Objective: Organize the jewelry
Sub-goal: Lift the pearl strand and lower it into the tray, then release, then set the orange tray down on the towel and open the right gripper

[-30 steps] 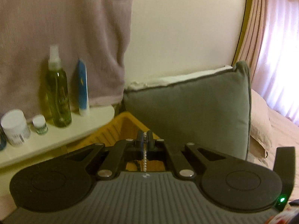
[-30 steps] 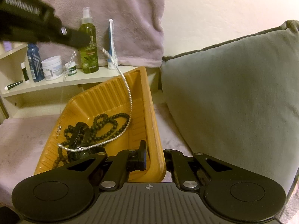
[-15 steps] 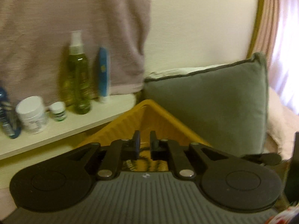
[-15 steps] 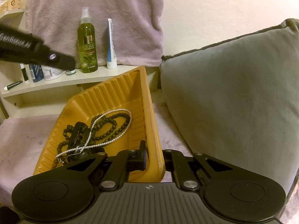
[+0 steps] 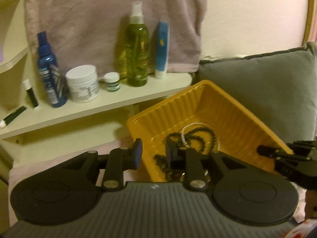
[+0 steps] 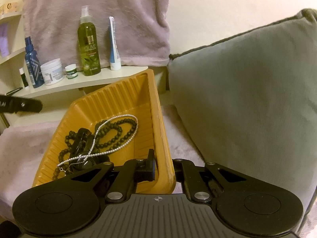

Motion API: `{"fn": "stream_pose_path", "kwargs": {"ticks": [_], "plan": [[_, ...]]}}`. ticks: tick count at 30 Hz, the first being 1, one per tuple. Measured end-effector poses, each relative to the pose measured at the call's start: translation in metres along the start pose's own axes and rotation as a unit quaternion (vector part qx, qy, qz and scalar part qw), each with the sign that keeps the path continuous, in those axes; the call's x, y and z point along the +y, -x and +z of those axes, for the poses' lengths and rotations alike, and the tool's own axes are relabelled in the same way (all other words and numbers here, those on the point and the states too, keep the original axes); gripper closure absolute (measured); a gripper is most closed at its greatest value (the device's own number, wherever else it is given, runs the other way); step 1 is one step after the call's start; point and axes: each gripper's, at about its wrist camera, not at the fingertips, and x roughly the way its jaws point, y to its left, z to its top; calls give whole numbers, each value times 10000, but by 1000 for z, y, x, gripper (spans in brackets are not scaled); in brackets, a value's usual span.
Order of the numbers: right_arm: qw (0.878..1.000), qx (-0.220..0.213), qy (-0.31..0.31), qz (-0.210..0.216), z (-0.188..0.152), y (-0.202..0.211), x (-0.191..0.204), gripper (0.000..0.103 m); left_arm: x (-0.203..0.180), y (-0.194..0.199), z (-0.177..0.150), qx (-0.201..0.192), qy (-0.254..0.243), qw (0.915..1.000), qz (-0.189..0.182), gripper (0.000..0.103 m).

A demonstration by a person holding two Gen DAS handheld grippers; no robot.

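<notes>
Fingers of the left gripper (image 5: 153,151) stand apart with nothing between them; jaws have just been opening. One finger sits outside the tray's near-left wall, the other over the tray interior, so the gap straddles the yellow tray (image 5: 233,107) rim. Right gripper (image 6: 164,168) is clamped on the tray's right wall near the front corner, one finger inside, the other outside, pads pressing the wall.

Jewelry lies in the tray bottom: silver bead chain (image 6: 120,132) looped across a black bead necklace (image 6: 116,127), both draped over a dark clip-like object (image 6: 83,142), which is hard to make out. Pile sits toward the left and middle of the tray floor; back corner and strip along the right wall are bare ribbed plastic.

Tray rests on a pinkish cloth surface (image 6: 21,144), tilted corner-on to the right wrist view. Grey cushion (image 6: 247,91) stands just beside the tray's right wall, tight room there. Left of the tray the cloth is open. Behind, a white shelf (image 6: 83,83) edge is close to the tray's back corner, carrying a green spray bottle (image 6: 89,45), blue-white tube (image 6: 114,45), white jars and a blue bottle (image 6: 32,65). Pink towel (image 6: 99,15) hangs above the shelf.
</notes>
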Motion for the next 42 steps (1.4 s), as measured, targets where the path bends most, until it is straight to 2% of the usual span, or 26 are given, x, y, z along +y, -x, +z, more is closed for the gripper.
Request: {"fn": "stream_pose_path", "kwargs": {"ticks": [12,20,24,31,37,38,40,41,42], "plan": [[9978,274,-566,192,-7,-15,-25,96,11,1,-20,136,51,9990,426,63],[9934,424,-992,384,-11,-25,-40,95,24,5,-37,184,221,9966,775,43],[9922,434,-1056,501,-14,-29,-45,95,31,8,-46,211,357,9952,887,38],[9892,438,-1147,804,-17,-35,-58,95,39,20,-62,142,583,9922,1092,22],[9891,393,-1089,907,-19,-35,-61,95,46,30,-81,204,772,9881,1312,14],[9890,380,-1095,917,-20,-35,-61,93,46,31,-85,237,794,9873,1354,13],[9889,307,-1127,918,-21,-32,-62,70,47,33,-92,296,832,9860,1415,12],[9886,245,-1159,924,-22,-31,-64,40,48,33,-96,318,849,9853,1446,11],[9880,157,-1211,944,-23,-28,-66,27,48,34,-99,335,872,9847,1472,11]]}}
